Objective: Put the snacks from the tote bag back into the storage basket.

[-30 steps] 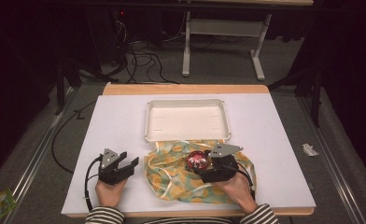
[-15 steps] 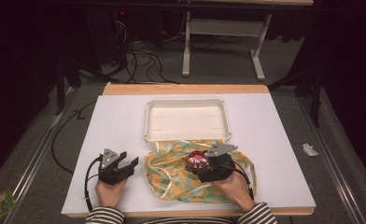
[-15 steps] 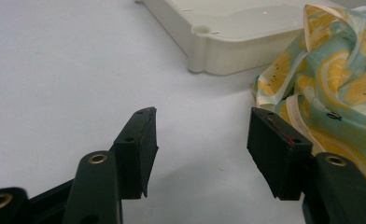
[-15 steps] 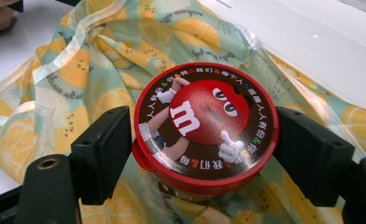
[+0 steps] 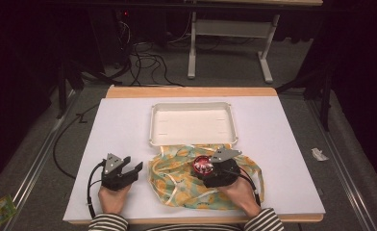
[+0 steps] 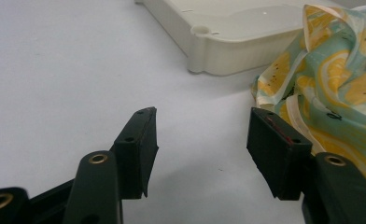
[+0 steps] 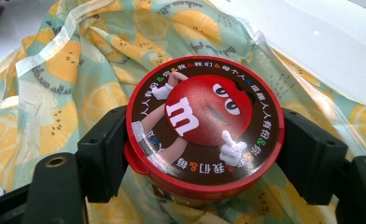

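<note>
A round candy tub with a red and brown lid [image 7: 204, 126] sits between the jaws of my right gripper [image 7: 204, 154], which is shut on it just above a lemon-print cloth bag [image 7: 78, 93]. From above, the candy tub [image 5: 202, 166] and right gripper [image 5: 207, 172] hover over the crumpled bag [image 5: 177, 178] near the table's front edge. My left gripper [image 5: 131, 166] rests open on the white table to the left of the bag, nothing between its jaws. In the left gripper view the open left gripper [image 6: 200, 140] points at bare table, with the bag [image 6: 340, 84] on the right.
A shallow white tray [image 5: 192, 139] stands behind the bag at mid-table; its corner [image 6: 204, 51] rises ahead of the left gripper. The white sheet [image 5: 282, 144] covers the table. Cables trail off the left side, and a desk frame [image 5: 225, 43] stands on the floor beyond.
</note>
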Demonstrator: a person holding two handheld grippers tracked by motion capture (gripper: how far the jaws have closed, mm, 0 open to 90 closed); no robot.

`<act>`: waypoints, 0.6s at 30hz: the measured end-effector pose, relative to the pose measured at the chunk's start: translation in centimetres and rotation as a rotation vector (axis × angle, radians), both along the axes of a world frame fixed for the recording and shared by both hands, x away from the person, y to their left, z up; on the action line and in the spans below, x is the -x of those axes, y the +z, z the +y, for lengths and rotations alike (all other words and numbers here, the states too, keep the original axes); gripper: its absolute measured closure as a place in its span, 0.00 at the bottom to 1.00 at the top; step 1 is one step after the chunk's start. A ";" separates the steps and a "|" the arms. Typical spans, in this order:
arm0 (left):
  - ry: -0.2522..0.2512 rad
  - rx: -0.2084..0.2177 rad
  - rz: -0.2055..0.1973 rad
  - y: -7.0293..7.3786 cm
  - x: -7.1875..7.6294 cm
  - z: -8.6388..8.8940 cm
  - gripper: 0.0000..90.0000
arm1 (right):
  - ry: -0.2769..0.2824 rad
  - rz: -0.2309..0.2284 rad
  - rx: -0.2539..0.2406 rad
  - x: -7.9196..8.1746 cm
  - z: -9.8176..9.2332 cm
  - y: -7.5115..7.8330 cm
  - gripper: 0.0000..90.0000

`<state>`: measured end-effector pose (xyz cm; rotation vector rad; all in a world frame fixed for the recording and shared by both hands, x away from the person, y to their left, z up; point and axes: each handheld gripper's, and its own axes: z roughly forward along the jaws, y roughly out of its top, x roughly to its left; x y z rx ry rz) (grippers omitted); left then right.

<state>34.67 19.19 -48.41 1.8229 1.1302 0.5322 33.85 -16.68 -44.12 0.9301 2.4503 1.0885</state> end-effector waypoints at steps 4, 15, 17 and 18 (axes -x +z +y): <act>-0.002 0.000 0.003 0.0 0.0 0.0 0.48 | 0.005 -0.003 0.003 0.0 0.0 -0.1 0.28; -0.004 0.002 0.001 0.0 0.0 0.0 0.48 | 0.001 0.004 0.002 -0.1 0.1 -0.2 0.28; -0.005 0.003 0.002 0.0 0.0 0.0 0.48 | 0.006 0.002 0.002 0.0 0.0 -0.3 0.29; -0.005 0.002 0.003 0.0 0.0 0.0 0.48 | 0.006 0.002 0.002 0.0 0.0 -0.3 0.29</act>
